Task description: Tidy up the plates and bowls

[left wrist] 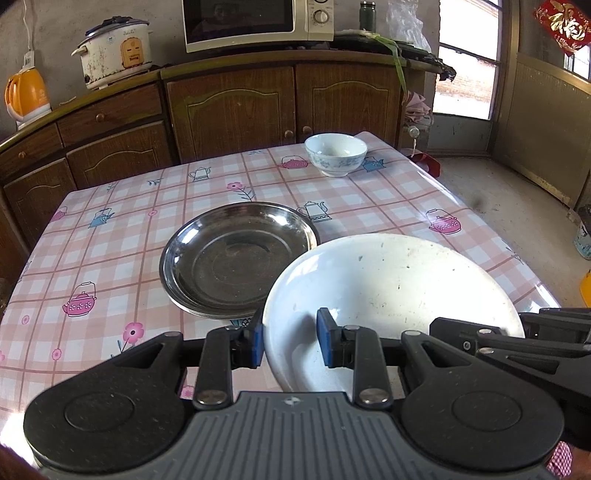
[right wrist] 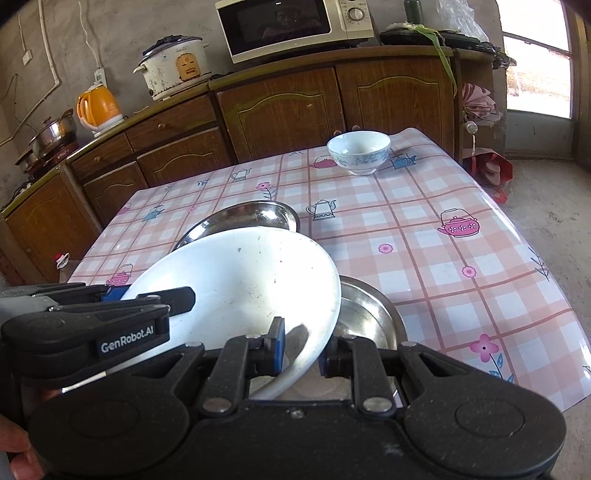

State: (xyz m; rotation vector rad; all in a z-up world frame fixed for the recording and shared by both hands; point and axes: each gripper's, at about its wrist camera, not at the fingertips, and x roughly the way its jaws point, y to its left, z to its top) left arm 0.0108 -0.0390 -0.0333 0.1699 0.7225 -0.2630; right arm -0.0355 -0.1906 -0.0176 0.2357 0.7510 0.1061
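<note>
Two grippers clamp one white plate (left wrist: 391, 288) by its near rim, lifted and tilted above the checked tablecloth (left wrist: 110, 266): the left gripper (left wrist: 290, 341) at the rim's left, the right gripper (right wrist: 301, 349) at its right, jaws narrow on the edge. "GenRobot.AI" reads in white on the left gripper's side. Steel plates (left wrist: 236, 258) lie just beyond, another steel dish (right wrist: 369, 317) beneath, a patterned bowl (left wrist: 336, 153) far back. A red hanging (left wrist: 563, 24) bears a gold character.

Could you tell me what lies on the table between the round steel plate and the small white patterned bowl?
Only bare checked tablecloth lies between the round steel plate and the small white patterned bowl, shown in the left wrist view.
</note>
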